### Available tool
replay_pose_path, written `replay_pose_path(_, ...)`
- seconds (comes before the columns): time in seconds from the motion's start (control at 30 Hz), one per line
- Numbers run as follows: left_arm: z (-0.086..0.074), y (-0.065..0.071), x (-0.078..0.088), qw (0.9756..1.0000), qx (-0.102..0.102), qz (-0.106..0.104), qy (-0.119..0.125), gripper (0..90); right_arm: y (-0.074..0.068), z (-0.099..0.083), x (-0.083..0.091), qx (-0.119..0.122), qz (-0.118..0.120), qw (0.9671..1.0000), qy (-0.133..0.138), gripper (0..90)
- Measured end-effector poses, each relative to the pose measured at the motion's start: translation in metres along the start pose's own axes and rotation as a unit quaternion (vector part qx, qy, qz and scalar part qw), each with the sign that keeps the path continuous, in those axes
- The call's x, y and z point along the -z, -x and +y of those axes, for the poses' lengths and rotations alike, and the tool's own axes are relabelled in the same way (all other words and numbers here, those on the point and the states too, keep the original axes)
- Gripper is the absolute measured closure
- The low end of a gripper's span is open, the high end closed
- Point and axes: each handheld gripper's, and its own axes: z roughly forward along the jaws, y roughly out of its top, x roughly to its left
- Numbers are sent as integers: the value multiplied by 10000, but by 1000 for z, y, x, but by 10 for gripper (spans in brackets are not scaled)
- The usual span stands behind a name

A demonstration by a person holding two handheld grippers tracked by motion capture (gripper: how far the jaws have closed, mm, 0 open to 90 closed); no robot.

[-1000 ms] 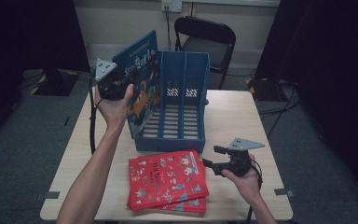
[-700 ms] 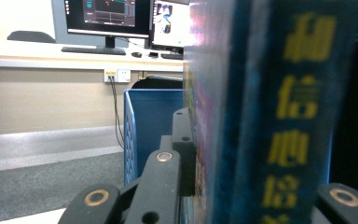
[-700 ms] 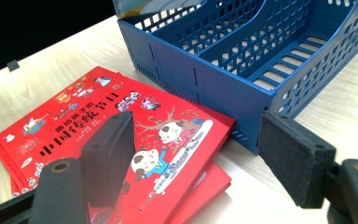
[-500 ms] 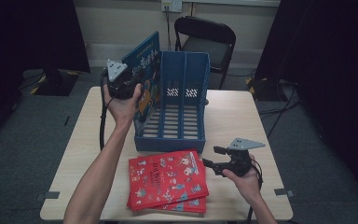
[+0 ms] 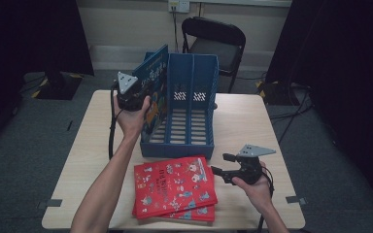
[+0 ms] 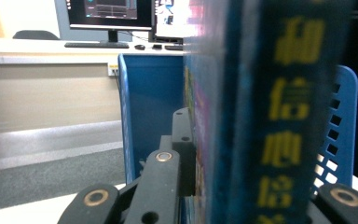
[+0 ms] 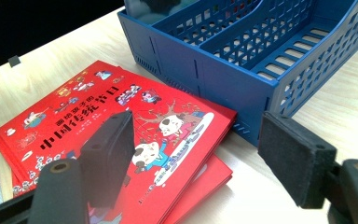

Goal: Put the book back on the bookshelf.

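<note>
Two red books (image 5: 175,187) lie stacked at the table's (image 5: 92,141) near edge, just in front of the blue file rack (image 5: 189,121). My left gripper (image 5: 132,94) is clamped on a blue book (image 5: 153,92), standing on edge, long axis running away from me, at the rack's left compartment. From above I see its cover; my left gripper view shows its spine (image 6: 279,116) upright. My left forearm stretches forward, wrist raised. My right gripper (image 5: 221,165) rests low by the red books, jaws wide apart, empty.
</note>
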Motion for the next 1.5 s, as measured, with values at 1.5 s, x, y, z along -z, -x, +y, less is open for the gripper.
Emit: replay_pose_path(1.5, -13, -2, 28, 9934, -441, -27, -1063, 815, -5, -5, -9, 34, -143, 9997, -198, 274)
